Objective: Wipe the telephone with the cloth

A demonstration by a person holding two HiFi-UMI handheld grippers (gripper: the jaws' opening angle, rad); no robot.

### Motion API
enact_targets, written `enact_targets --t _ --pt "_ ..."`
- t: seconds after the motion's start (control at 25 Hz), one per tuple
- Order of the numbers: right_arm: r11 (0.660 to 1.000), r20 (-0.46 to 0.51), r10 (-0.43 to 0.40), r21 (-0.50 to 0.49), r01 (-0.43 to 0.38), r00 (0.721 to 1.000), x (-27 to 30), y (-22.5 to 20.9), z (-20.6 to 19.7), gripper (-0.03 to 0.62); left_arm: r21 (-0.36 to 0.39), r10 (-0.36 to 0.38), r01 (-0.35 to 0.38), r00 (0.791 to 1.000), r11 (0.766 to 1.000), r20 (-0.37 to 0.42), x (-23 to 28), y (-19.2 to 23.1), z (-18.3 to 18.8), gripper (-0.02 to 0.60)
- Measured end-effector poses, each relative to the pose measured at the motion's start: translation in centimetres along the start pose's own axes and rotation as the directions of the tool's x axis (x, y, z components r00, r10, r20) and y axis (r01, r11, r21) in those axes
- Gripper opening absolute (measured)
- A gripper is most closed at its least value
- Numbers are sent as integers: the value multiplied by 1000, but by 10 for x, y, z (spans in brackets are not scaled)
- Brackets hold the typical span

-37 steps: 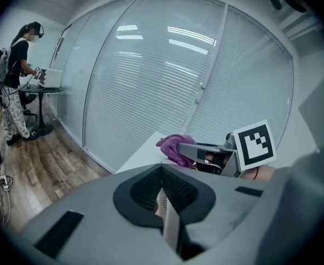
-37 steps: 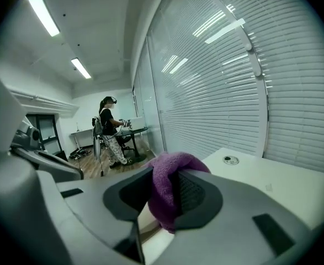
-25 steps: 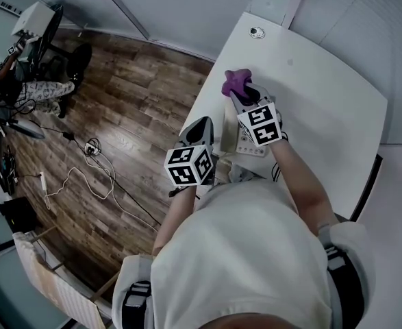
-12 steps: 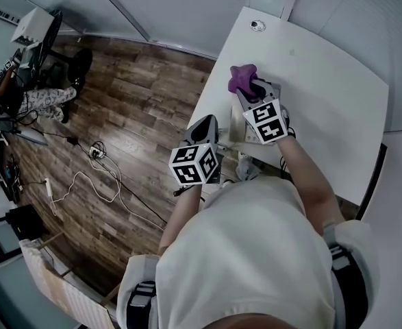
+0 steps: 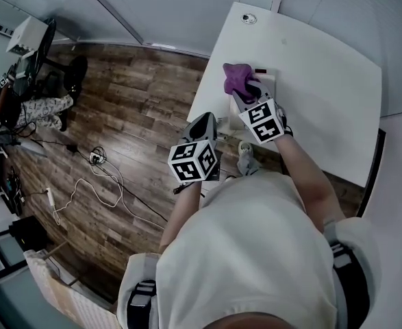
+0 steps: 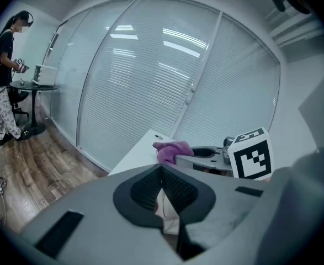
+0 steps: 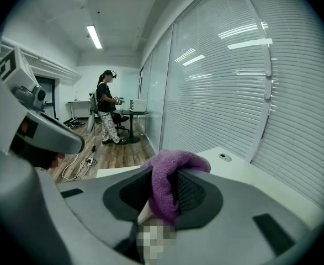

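Purple cloth (image 5: pixel 236 77) | pinched in right gripper (image 5: pixel 244 94) | lying over telephone (image 5: pixel 269 81)

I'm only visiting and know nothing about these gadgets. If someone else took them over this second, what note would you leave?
Left gripper: fingers shut, holding nothing, at the edge of the white table.
Right gripper: fingers shut on the crumpled purple cloth, which lies over the far end of the white desk telephone on that table.
Done: the cloth is picked up and on the telephone. How much is wiped cannot be told.
Left: probably wipe along the rest of the telephone.
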State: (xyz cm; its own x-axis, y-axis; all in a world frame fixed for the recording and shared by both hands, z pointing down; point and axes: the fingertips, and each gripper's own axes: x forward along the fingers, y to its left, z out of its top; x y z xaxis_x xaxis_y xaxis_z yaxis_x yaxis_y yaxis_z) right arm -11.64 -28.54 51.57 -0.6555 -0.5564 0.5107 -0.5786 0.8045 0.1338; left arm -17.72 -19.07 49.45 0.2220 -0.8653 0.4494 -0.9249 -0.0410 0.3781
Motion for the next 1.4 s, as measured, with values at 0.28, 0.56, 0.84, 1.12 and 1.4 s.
enact_targets --t 0.28,0.56,0.84,1.12,1.4 --pt "1000 -29 -4 10 4 1000 -16 17 -10 120 1 -9 9 1000 1000 -3 -17 -2 -6 20" --pt "1000 -53 -15 9 16 999 -25 32 -25 120 -6 -12 12 1000 1000 -5 -32 1 -17 20" --pt "1000 -84 -6 5 6 996 -41 53 -36 120 -6 -13 13 1000 1000 3 -54 -6 -25 20" --pt "1000 -91 2 0 -2 996 -50 70 -48 120 -23 1 -1 1000 1000 5 -72 -6 -38 20" --pt "1000 -99 24 20 -22 995 -52 83 -61 120 -30 16 -16 1000 999 0 -83 -4 -53 20"
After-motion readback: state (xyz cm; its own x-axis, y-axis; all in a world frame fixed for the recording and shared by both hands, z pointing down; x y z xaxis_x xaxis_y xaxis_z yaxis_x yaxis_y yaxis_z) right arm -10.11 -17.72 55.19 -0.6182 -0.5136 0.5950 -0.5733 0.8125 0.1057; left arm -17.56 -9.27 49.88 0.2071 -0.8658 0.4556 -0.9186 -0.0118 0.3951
